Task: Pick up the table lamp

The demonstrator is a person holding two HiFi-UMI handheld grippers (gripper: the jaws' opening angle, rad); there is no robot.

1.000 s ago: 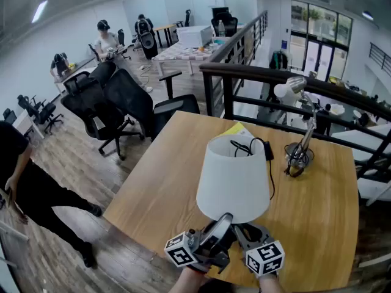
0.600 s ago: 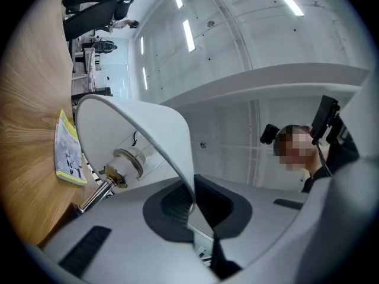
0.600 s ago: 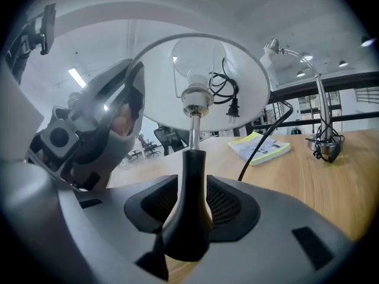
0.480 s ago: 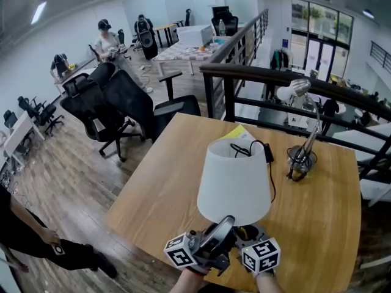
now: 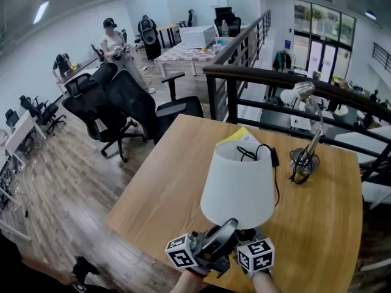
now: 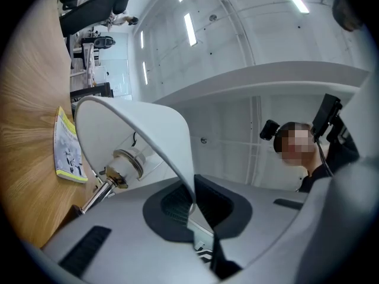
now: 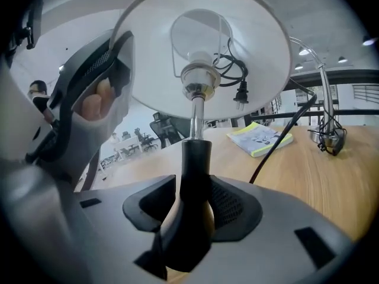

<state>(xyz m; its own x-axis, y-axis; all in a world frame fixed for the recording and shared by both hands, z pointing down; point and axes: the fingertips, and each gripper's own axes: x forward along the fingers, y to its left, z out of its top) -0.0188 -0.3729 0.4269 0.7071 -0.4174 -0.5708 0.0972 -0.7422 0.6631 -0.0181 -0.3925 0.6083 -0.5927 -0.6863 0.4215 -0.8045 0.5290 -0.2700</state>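
The table lamp has a white cone shade [image 5: 238, 185] and stands at the near edge of the wooden table [image 5: 165, 182]. My left gripper [image 5: 227, 226] reaches up from below and is shut on the shade's lower rim [image 6: 190, 185], with the thin edge running down between its pads. My right gripper [image 5: 249, 237] sits low under the shade. Its jaws are opening, and the lamp's black neck [image 7: 194, 170] stands between them with a gap at the left pad. Above the neck I see the chrome stem and socket [image 7: 196, 81] inside the shade [image 7: 249, 46].
The lamp's black cord and plug [image 5: 272, 157] trail across the table. A yellow-green booklet [image 5: 239, 136] lies behind the shade. A silver desk lamp [image 5: 303, 157] stands at the far right. A dark railing [image 5: 275, 78] borders the table's far side, with office chairs [image 5: 122, 102] to the left.
The right gripper's marker cube has slid left, closer to the left one under the shade. The left gripper keeps its hold. The person at the left edge has walked off to the bottom corner.
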